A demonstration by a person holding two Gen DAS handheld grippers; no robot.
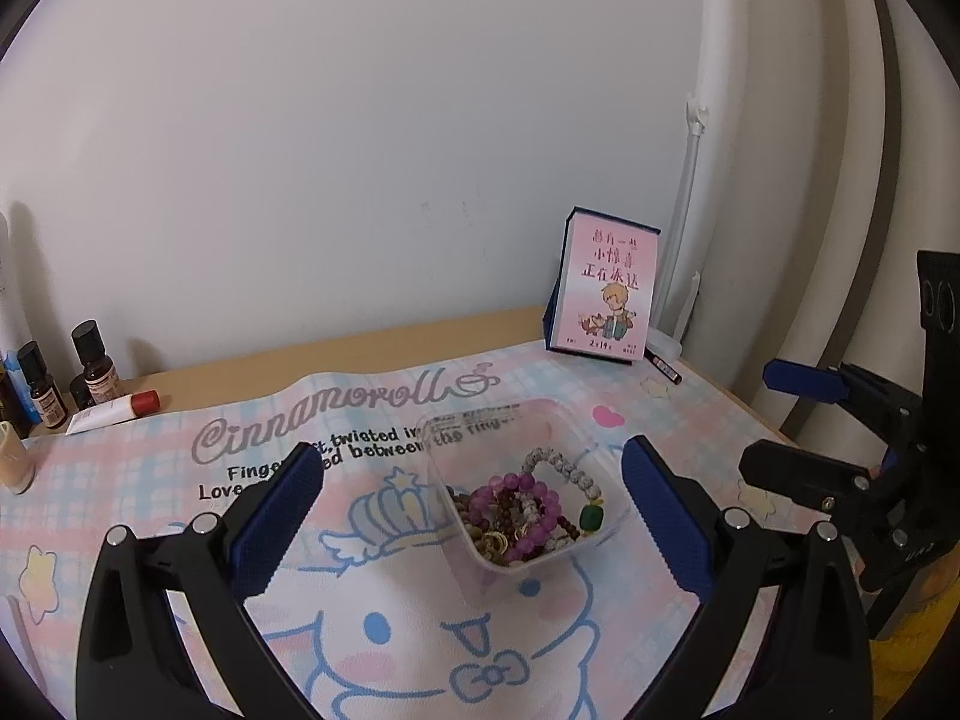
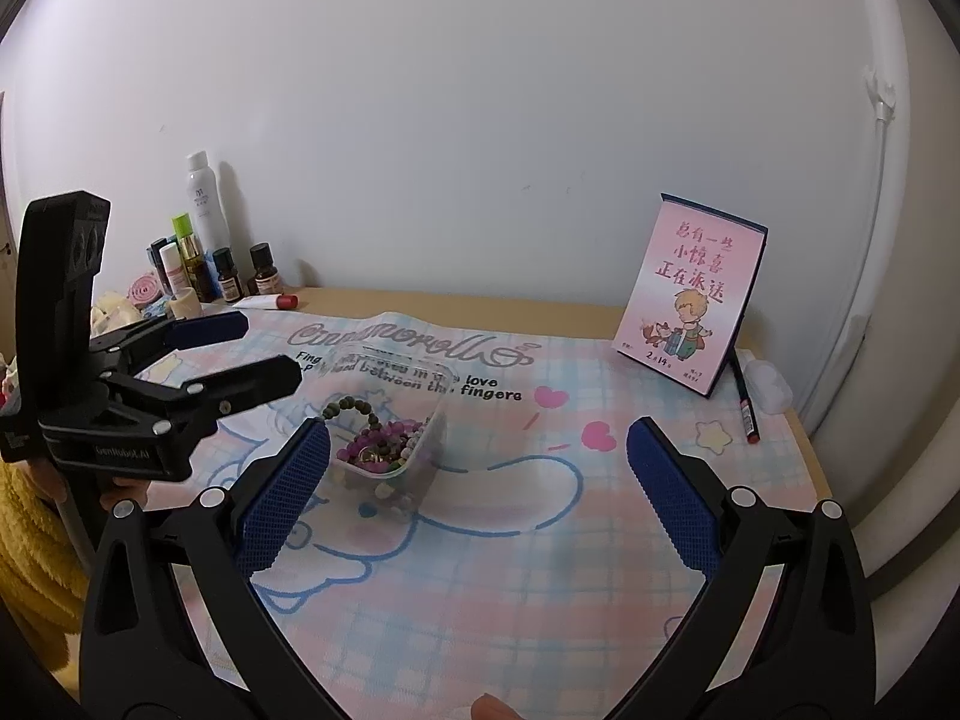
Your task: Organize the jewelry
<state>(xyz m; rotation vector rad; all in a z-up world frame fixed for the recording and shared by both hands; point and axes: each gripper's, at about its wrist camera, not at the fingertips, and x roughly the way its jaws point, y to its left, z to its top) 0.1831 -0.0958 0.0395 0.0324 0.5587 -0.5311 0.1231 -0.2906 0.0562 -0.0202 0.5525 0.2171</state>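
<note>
Left gripper [image 1: 471, 480]: black frame, blue pads spread wide, holding nothing, hovering above the tub.
Clear square plastic tub [image 1: 528, 414]: on the pastel cartoon mat [image 1: 372, 630], mid-desk, between both tools.
Beaded bracelets [image 1: 528, 507]: purple, brown, white-speckled strands tangled inside; probably light, floppy, slippery. Pinch one raised loop, such as the white arc.
Right gripper [image 2: 480, 450]: equally wide, empty, aimed at bare mat right of the tub.
Pink card [image 2: 690, 294]: upright against the wall.
</note>
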